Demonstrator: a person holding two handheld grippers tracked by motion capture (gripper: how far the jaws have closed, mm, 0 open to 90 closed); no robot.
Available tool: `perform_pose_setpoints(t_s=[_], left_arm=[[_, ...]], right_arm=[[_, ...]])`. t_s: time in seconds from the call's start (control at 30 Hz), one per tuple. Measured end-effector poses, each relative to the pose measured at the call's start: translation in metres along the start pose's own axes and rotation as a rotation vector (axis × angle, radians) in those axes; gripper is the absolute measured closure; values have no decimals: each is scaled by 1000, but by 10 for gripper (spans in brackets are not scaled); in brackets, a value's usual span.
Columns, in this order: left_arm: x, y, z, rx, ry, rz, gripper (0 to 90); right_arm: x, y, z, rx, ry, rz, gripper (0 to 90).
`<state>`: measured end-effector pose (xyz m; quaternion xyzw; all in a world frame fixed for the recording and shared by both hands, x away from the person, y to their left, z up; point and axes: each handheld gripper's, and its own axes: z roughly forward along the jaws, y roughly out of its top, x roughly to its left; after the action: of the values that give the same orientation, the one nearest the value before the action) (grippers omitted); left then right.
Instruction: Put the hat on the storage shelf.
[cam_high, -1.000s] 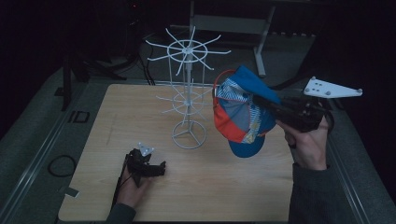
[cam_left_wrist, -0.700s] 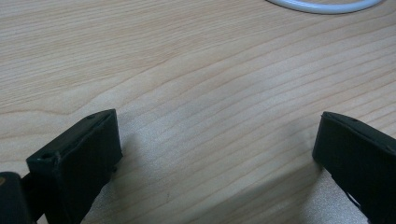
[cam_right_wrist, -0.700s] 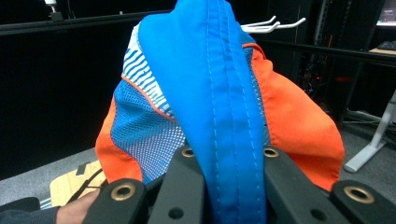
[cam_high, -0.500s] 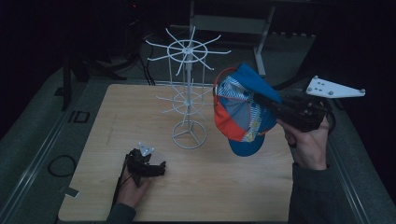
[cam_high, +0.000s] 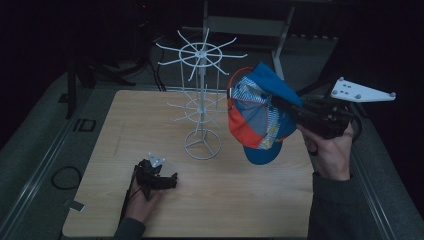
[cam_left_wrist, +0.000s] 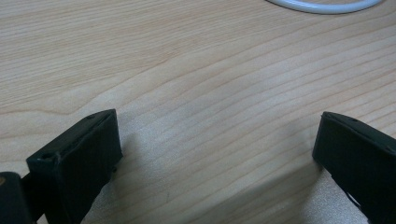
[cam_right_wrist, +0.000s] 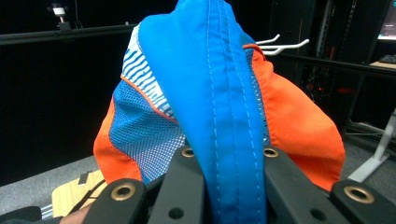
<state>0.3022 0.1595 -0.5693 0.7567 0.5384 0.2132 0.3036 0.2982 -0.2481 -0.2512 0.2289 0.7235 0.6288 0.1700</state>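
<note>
— How far along is the job judged to be?

— About halfway, it seems. The cap (cam_high: 260, 117) is already lifted off the bench (cam_high: 250, 200) and is held in the air to the right of the white wire rack (cam_high: 202, 105), level with its middle tiers. No hook is engaged yet, so the hanging itself is left to be done.

— How is the cap gripped?

— The right tool (cam_high: 280, 102) is closed on a fold of blue fabric; in the right gripper view the cloth (cam_right_wrist: 219, 116) is seen pinched between the jaws, with the orange and mesh panels drooping to either side.

— And the other side?

— The left tool (cam_high: 167, 179) is rested low on the bench, in front of the rack's ring base (cam_left_wrist: 322, 5). Its jaws are spread wide and nothing is held between them; only bare wood grain is seen there.

— What could stand in the way?

— The rack's own prongs (cam_high: 227, 46) are spread in all directions, so the loose fabric could be snagged before the intended hook is reached. The rack looks light and is not steadied by anything. The surroundings are dark, with cables (cam_high: 64, 177) lying beside the bench.
</note>
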Motion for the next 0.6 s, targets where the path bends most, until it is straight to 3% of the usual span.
perform_pose_setpoints(t_s=[0.6], left_arm=[[0,0,0,2,0,2,14]], right_arm=[[4,8,12,-26,27,-7,872]])
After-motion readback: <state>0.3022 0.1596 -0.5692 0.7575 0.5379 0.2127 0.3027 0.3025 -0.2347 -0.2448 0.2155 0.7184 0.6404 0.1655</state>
